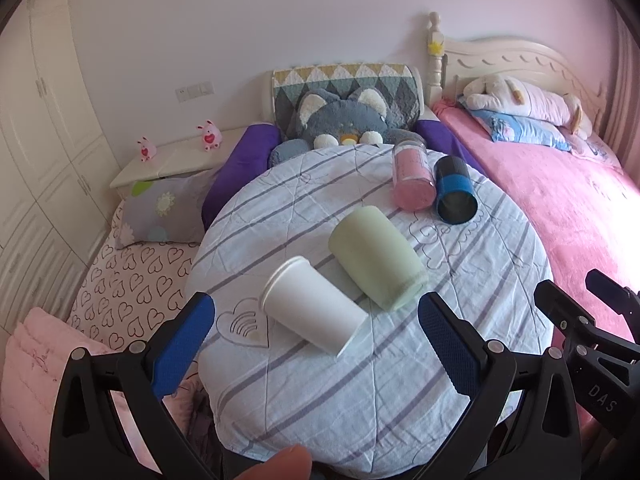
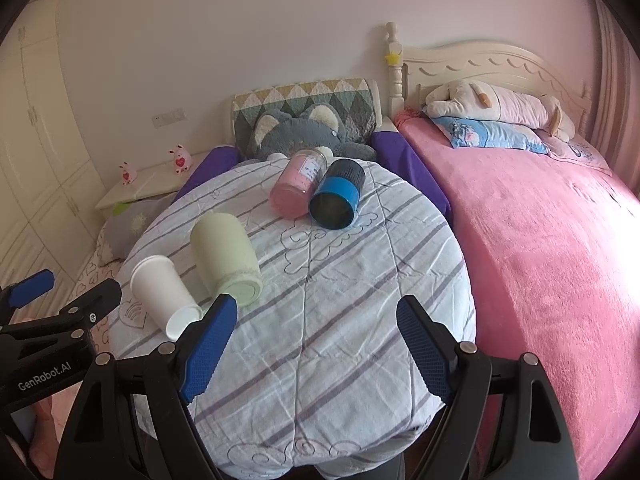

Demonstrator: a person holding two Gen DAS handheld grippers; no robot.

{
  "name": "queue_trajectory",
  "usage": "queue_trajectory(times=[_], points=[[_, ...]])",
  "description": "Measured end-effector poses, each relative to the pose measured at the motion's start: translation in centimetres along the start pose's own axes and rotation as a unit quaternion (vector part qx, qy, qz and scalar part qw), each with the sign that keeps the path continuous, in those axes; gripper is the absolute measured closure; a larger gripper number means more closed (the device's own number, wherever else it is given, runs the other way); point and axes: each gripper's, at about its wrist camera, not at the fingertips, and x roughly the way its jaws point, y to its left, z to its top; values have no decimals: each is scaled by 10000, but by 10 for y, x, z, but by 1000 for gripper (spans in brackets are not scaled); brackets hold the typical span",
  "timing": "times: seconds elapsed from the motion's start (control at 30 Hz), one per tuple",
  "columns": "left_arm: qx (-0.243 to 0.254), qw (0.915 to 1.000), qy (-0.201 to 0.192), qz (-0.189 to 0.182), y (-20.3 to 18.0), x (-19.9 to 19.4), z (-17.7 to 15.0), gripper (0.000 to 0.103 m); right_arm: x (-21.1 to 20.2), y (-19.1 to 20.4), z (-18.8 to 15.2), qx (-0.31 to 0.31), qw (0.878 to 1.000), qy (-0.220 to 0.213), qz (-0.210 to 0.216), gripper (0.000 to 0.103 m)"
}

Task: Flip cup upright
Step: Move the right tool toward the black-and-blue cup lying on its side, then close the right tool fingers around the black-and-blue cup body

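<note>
Four cups lie on their sides on a round table draped in a pale striped, quilted cloth (image 1: 360, 380). Nearest, at lower centre of the left wrist view, is a white paper cup (image 1: 314, 310). Touching it, just up and right, is a pale green matte tumbler (image 1: 376, 258). Toward the upper right lie a pink translucent glass jar-cup (image 1: 413, 178) and a dark cup with a blue band (image 1: 454, 192), pressed side by side.

The task does not say which cup; the white one lies closest to the left gripper (image 1: 316, 346), so I take it as the likely target. It looks light, thin-walled and easily crushed, and it should roll freely on the soft cloth. A gentle pinch across the mid-wall, away from the rolled rim, seems safest. The pink glass one would be heavier, slick and breakable.

Both tongs stand wide apart, holding nothing. The right gripper (image 2: 316, 346) hovers over bare cloth at lower centre of its view, where the white cup (image 2: 164, 294) sits at lower left.

The table's near edge is cut off behind the gripper bodies. The white cup's interior cannot be seen, and a blurred fingertip (image 1: 280, 464) intrudes at the bottom edge.
</note>
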Motion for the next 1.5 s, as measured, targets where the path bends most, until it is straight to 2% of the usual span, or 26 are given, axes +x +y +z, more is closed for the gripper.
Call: queue_trajectory(times=[0.37,0.8,0.97,1.27,1.5], points=[[83,9998,188,-48,-14,54,56,0,49,-7,49,63,9999,155,-29,20],[341,9978,511,-228,-51,129,112,0,114,-27,92,168,9988,421,-156,20],[360,9973,612,-182,-55,152,122,0,142,-31,105,223,9976,644,-104,20],[227,9970,743,14,-37,186,136,0,194,-24,131,284,9939,1063,11,20],[112,9961,871,8,-24,209,139,0,228,-24,142,226,9900,1359,-296,20]])
